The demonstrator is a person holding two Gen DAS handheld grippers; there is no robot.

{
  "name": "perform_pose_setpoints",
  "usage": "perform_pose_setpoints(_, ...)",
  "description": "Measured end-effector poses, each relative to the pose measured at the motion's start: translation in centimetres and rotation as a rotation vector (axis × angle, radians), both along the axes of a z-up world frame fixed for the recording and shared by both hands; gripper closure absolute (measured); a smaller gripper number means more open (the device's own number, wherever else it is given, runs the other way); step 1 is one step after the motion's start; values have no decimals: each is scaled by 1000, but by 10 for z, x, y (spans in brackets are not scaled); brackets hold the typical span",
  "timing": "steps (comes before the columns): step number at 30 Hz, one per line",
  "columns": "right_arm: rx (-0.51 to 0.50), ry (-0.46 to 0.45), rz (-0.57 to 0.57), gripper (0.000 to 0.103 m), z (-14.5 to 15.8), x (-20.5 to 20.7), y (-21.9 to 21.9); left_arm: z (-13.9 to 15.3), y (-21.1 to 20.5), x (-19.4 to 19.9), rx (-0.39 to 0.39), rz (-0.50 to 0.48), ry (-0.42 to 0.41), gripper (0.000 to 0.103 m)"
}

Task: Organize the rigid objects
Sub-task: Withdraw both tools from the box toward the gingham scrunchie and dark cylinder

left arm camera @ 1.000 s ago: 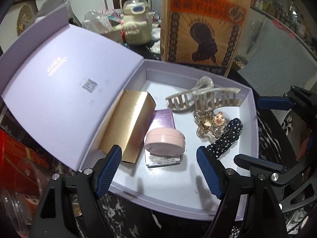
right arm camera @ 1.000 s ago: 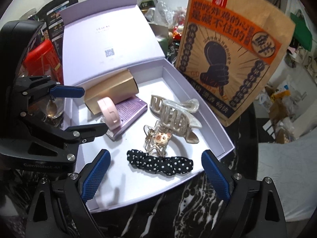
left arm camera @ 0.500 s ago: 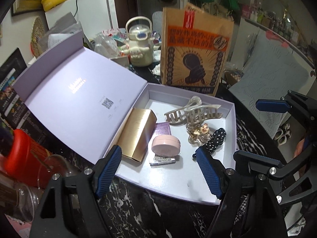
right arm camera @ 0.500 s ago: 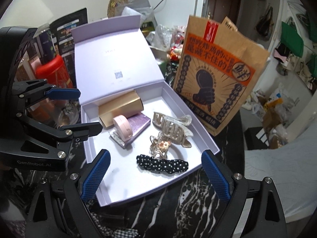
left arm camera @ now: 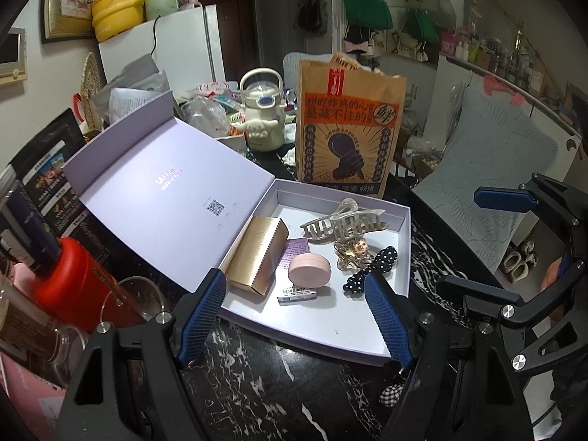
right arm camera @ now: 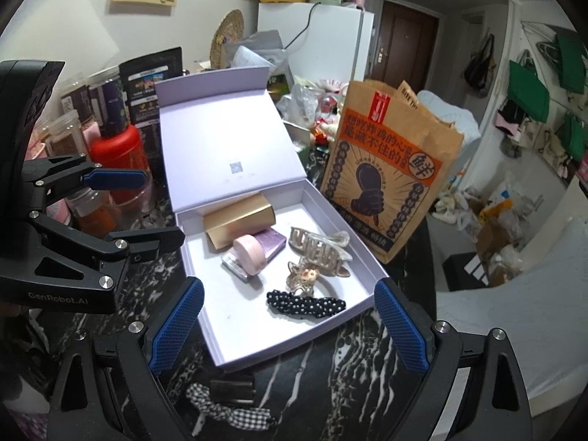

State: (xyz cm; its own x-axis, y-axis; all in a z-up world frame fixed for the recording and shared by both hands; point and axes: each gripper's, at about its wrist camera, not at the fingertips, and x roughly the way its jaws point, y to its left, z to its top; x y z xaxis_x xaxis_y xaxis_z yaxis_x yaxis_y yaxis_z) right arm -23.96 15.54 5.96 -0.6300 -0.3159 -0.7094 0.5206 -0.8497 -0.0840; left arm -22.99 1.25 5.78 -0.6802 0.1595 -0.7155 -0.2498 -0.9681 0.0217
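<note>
Both claws, left and right, have pulled back from the box, spread wide.

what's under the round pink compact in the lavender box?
The round pink compact lies on a small purple carton with a barcode label on its near end. That carton rests on the lavender box floor. The carton's middle is covered, so its print there can't be read.

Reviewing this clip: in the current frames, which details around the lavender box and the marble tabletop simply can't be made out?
- Purple carton, left wrist view: its face is mostly covered by the pink compact; print too small.
- Checkered scrunchie, right wrist view: partly behind the right gripper frame; in the left view only a scrap shows.
- Box lid lettering and QR code, both views: too small to read.
- Gold box: front text lost in glare.
</note>
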Motion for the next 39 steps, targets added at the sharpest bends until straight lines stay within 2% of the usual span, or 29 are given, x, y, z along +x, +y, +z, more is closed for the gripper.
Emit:
perform_pose_setpoints(8,-13,36,-6,7,9,29,2,14,-4,29,9,-1,49,25)
perform_pose_setpoints(17,-31,48,-30,6,8,59,9,15,-11,62,16,1,66,25)
perform_pose_setpoints(28,-64,23,-67,4,-14,88,12,-7,-20,92,48,0,38,25)
perform_pose_setpoints(30,-57,16,-66,0,-20,91,11,-11,-22,93,57,5,26,25)
perform_pose_setpoints(35,-15,13,-94,0,-36,99,7,-25,-30,97,81,35,0,25)
perform_pose_setpoints(39,-26,28,-121,0,-47,106,8,-35,-35,100,92,50,-21,25)
